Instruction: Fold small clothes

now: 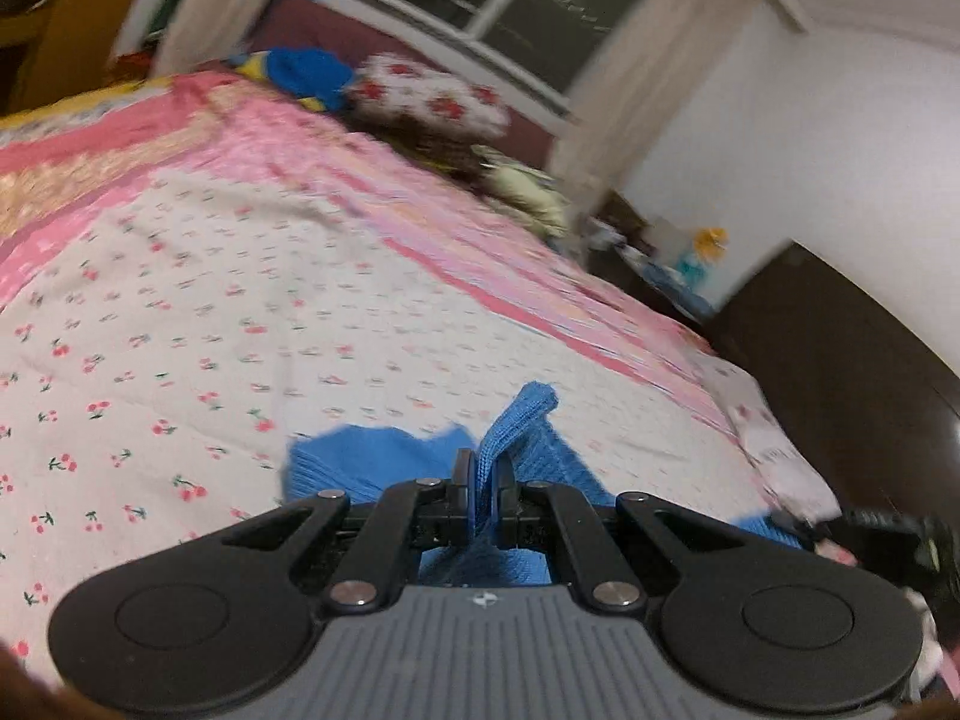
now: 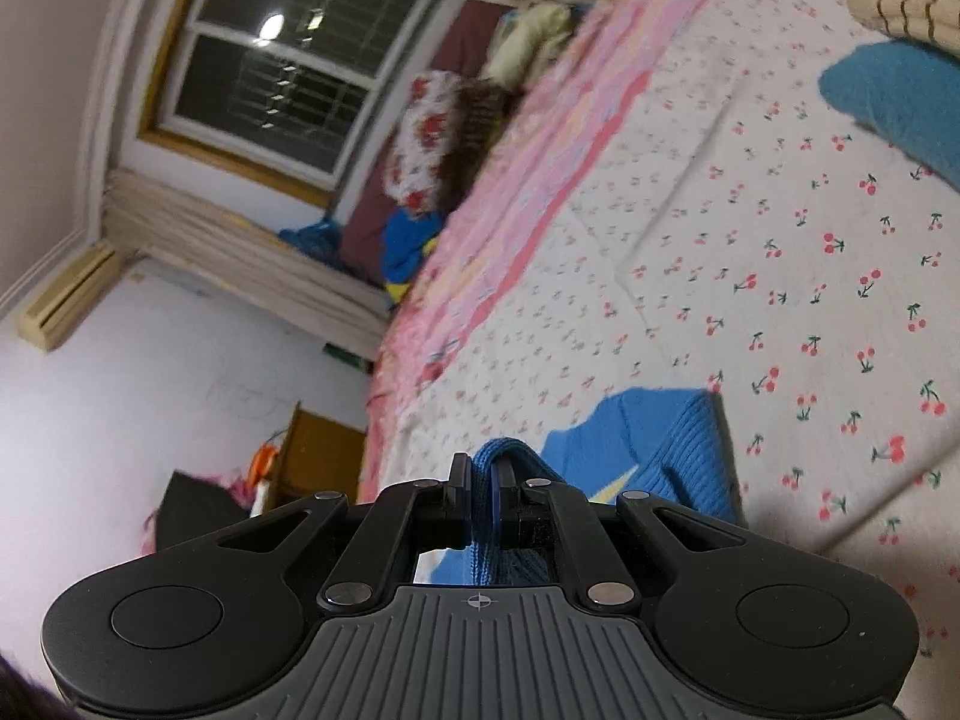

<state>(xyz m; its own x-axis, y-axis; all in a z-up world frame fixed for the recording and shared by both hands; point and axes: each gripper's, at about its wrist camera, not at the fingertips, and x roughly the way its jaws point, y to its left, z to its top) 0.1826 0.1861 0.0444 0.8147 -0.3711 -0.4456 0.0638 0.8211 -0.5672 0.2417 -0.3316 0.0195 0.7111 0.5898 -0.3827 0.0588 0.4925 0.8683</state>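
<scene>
Between our two tongs hangs one blue knit garment (image 1: 540, 462); our left gripper (image 1: 483, 474) is pinched on a fold of it, our right gripper (image 2: 483, 480) clamped on another bunched edge (image 2: 504, 456); beyond, we see the cherry-print bedspread (image 2: 750, 228) lying open, its pink border (image 1: 480, 240) marking the far side; two more folded pieces, one teal (image 2: 900, 102) and one striped cream (image 2: 900, 0), sit near the bed's edge; farthest stands one window (image 2: 282, 78).
</scene>
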